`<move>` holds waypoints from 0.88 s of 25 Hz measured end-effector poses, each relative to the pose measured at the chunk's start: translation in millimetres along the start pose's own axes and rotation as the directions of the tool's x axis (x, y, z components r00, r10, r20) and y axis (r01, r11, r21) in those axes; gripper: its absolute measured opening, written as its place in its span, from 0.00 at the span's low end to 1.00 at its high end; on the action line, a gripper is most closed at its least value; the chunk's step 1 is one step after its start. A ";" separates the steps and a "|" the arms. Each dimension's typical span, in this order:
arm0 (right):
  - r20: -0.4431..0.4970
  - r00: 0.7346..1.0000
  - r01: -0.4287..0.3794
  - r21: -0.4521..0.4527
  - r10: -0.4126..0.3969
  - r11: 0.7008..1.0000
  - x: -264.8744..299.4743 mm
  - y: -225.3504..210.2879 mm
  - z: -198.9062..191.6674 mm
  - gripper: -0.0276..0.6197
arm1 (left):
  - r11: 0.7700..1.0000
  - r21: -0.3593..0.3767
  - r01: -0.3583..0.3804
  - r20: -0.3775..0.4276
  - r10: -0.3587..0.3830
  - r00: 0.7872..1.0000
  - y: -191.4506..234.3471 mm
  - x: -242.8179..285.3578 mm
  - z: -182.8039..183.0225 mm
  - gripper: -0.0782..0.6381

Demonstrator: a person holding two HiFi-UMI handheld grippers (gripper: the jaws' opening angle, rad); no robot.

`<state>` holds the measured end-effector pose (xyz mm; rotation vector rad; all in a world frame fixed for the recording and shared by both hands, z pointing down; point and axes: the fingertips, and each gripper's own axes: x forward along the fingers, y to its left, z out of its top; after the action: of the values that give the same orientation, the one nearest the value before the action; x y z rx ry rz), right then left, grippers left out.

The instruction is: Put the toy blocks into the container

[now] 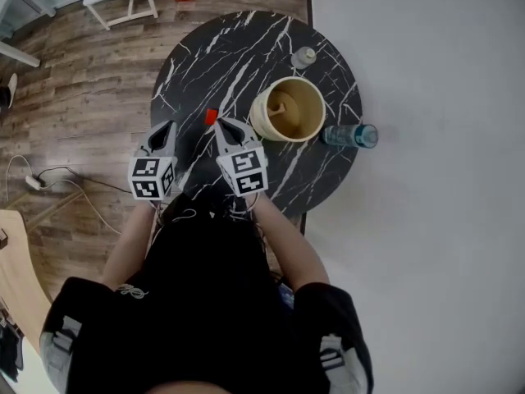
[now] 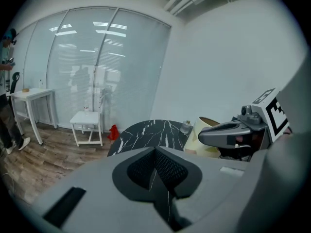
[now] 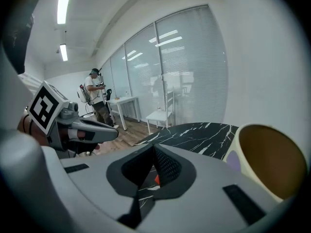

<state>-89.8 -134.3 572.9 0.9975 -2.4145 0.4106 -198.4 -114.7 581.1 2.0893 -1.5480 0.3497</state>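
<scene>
Here, the left hand-held gripper (image 1: 169,125) and right hand-held gripper (image 1: 221,123) hold jaws together, empty; the red toy block (image 1: 211,116) lies on the table (image 1: 238,56) near the cream container (image 1: 256,117), so the right jaws should part, then straddle it squarely.

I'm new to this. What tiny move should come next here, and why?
Probably open the right gripper and ease it onto the red block. Its jaws are together and empty, and the block lies on the table just off its tips, outside the cream container.
</scene>
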 end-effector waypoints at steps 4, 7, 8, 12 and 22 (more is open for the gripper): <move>-0.037 0.999 0.012 0.025 -0.011 1.000 22.8 10.7 -12.1 0.04 | 1.000 -0.005 0.018 -0.031 -0.018 0.999 18.3 0.9 -15.0 0.11; -0.060 0.997 0.043 0.076 -0.038 0.996 39.0 10.6 -22.3 0.04 | 0.999 -0.004 0.048 -0.063 -0.048 0.997 27.8 8.1 -24.9 0.11; -0.068 0.996 0.057 0.087 -0.051 0.995 43.7 9.5 -25.5 0.04 | 0.998 -0.002 0.061 -0.074 -0.060 0.995 29.9 11.1 -27.9 0.11; -0.118 0.989 0.105 0.101 -0.093 0.989 59.9 3.3 -41.1 0.04 | 0.994 0.016 0.112 -0.113 -0.110 0.987 36.1 23.6 -36.7 0.11; -0.252 0.949 0.256 0.265 -0.190 0.929 96.7 -20.6 -90.3 0.31 | 0.990 0.033 0.139 -0.170 -0.132 0.977 57.9 40.9 -50.8 0.11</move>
<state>-104.7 -163.6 702.8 1.2671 -2.0473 0.7729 -235.4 -133.1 658.0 2.1271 -1.3049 0.5009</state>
